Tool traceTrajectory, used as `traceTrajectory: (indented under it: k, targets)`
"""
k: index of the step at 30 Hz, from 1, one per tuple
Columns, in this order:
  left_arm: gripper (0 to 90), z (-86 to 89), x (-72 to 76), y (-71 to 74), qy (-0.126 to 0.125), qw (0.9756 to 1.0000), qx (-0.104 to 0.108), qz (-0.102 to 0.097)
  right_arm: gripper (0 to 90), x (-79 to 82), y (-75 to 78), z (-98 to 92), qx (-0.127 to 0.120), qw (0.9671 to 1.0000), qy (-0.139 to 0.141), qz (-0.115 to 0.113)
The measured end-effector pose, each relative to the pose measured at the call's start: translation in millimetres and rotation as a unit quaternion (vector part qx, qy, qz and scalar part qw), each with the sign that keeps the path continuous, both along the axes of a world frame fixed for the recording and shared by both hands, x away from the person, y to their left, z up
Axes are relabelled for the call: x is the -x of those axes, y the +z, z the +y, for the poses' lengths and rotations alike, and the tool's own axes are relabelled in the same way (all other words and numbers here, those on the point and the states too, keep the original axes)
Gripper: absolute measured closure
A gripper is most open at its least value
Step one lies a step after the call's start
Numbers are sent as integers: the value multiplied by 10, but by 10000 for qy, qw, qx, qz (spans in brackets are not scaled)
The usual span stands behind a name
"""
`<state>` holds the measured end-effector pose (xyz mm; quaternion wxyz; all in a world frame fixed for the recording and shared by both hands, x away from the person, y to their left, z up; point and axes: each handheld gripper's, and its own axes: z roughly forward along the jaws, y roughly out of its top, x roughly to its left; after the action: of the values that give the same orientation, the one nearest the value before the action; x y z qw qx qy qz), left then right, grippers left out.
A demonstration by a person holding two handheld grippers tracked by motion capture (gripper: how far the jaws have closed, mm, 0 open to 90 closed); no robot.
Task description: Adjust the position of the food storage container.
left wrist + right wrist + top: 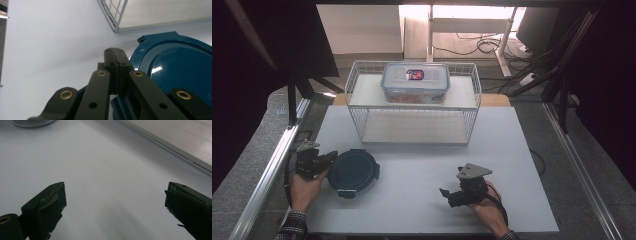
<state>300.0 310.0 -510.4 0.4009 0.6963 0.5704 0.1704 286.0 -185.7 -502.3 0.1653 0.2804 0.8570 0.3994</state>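
Roughly, left gripper [331, 158]: jaws pressed together, empty, beside round blue lid [353, 172].
Right gripper [445, 194]: jaws wide apart over bare matte white table [422, 165].
Wire basket [412, 102]: well beyond lid.

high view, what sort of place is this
Probably a lab or workshop recording bench: a white table board on metal frame rails, loose cables on the floor behind, dark curtains alongside.

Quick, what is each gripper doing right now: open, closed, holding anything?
Left gripper: closed, empty, beside the blue round lid.
Right gripper: open, empty, above the table.
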Motion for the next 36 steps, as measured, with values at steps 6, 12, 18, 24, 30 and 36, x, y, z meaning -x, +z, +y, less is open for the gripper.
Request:
traceTrajectory:
  k: [6, 12, 18, 24, 30, 36]
  targets:
    - [898, 175, 152, -35, 229, 9994, -220, 167, 34, 7, 20, -36, -10, 10000, -23, -49]
    - [898, 177, 309, -91, 103, 9989, -181, 417, 34, -4, 24, -58, -14, 10000, -84, -33]
    - [899, 106, 339, -68, 185, 9983, -126, 540, 34, -6, 21, -56, -1, 10000, -72, -42]
    - [900, 35, 341, -59, 171, 9981, -107, 587, 35, -15, 18, -53, 24, 10000, -68, -32]
    - [900, -173, 328, -45, -91, 9981, -87, 603, 35, -20, 11, -51, 30, 10000, -75, -4]
    - [899, -380, 323, -20, -350, 9977, 55, 586, 35, -24, 15, -63, 10, 10000, -98, -1]
